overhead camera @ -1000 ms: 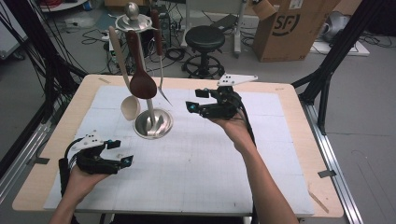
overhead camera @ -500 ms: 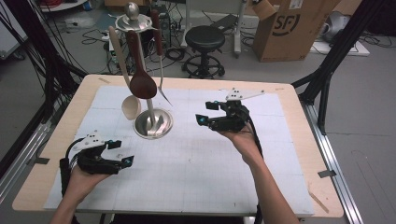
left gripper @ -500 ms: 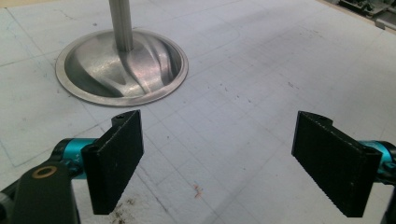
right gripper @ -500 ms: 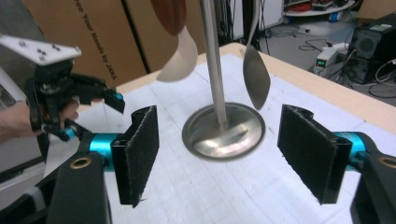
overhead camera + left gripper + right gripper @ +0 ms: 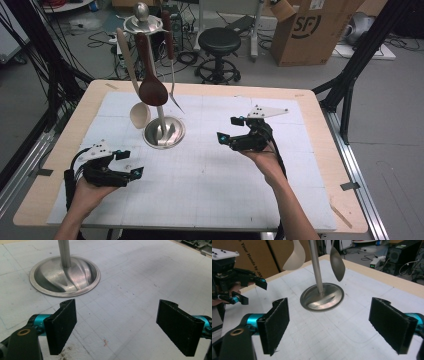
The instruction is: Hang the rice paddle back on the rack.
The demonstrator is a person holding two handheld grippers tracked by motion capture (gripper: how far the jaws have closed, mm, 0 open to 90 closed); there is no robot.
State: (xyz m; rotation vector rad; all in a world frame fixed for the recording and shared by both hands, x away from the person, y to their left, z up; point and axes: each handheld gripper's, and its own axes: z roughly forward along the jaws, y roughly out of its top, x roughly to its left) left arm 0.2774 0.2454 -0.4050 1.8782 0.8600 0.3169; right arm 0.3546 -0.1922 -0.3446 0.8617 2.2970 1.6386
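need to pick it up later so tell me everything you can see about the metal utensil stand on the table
The shiny silver metal utensil stand stands upright on the white gridded mat, left of centre. It has a round dished base, a slim straight post and a knobbed top ring. A dark brown wooden spoon, a cream ladle and a fork-like utensil hang from it. Nothing else touches it.

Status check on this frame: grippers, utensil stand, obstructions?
Left gripper open, empty. Right gripper empty, jaws just opening. Utensil stand upright, spoons hanging, untouched. Nothing between.

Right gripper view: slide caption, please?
Open right gripper faces the utensil stand, empty-jawed, left gripper beyond.
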